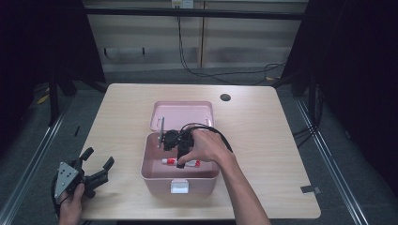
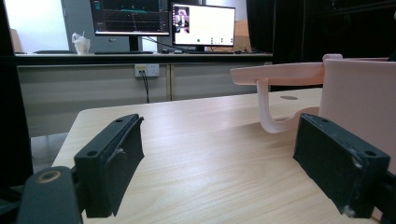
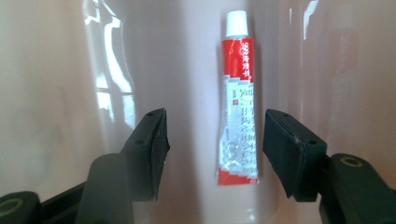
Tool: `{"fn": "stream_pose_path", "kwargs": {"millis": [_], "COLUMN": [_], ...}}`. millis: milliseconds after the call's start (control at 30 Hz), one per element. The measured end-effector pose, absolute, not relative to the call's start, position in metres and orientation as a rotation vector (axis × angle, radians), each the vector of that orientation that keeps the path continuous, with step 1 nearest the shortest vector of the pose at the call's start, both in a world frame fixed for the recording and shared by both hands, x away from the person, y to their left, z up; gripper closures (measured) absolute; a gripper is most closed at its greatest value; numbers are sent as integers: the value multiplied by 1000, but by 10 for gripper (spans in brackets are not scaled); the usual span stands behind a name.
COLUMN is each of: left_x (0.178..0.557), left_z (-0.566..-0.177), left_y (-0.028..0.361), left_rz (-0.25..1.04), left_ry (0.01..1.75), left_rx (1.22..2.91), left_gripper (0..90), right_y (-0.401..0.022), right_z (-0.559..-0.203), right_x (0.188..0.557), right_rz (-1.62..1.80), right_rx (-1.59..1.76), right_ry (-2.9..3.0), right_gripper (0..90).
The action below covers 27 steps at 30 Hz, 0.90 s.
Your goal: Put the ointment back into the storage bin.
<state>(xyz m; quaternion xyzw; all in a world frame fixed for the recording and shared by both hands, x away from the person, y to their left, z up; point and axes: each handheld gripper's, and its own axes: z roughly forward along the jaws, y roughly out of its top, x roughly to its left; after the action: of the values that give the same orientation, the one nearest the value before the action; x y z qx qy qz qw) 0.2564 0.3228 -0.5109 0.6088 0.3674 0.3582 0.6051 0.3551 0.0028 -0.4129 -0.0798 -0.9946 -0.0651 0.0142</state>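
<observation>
A pink box (image 1: 155, 180) stands open at the middle of the table, its lid (image 1: 183, 115) swung back. A red-and-white tube (image 1: 195, 163) with a white cap lies flat on the box floor. My right gripper (image 1: 180, 158) points down into the box just above the tube, jaws open. In the right gripper view the tube (image 3: 239, 107) lies lengthwise below the open right gripper (image 3: 215, 116), nearer the right-hand pad and touching neither. My left gripper (image 1: 99, 157) rests open at the table's front left corner. In its own view the left gripper (image 2: 219, 126) holds nothing, with the box wall (image 2: 359, 98) beside it.
The wooden table (image 1: 263, 140) has a round cable hole (image 1: 225, 97) at the back and a strip of black tape (image 1: 310, 190) near the front right edge. Monitors (image 2: 203, 24) stand on a desk beyond the table.
</observation>
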Motion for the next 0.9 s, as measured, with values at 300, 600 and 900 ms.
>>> {"fn": "stream_pose_path", "kwargs": {"millis": [300,600,900], "left_x": [256,256,257], "left_z": [-511,-511,-511], "left_y": [323,323,323], "left_rz": [829,828,832], "left_ry": [850,851,850], "left_rx": [1409,1409,1411], "left_gripper": [155,155,156], "right_y": [-7,-24,-43], "right_z": [-398,-374,-360], "right_x": [354,351,347], "right_rz": [-207,-284,-343], "right_rx": [-278,-304,-350], "right_ry": [-3076,-3073,-3071], "right_gripper": [391,385,389]}}
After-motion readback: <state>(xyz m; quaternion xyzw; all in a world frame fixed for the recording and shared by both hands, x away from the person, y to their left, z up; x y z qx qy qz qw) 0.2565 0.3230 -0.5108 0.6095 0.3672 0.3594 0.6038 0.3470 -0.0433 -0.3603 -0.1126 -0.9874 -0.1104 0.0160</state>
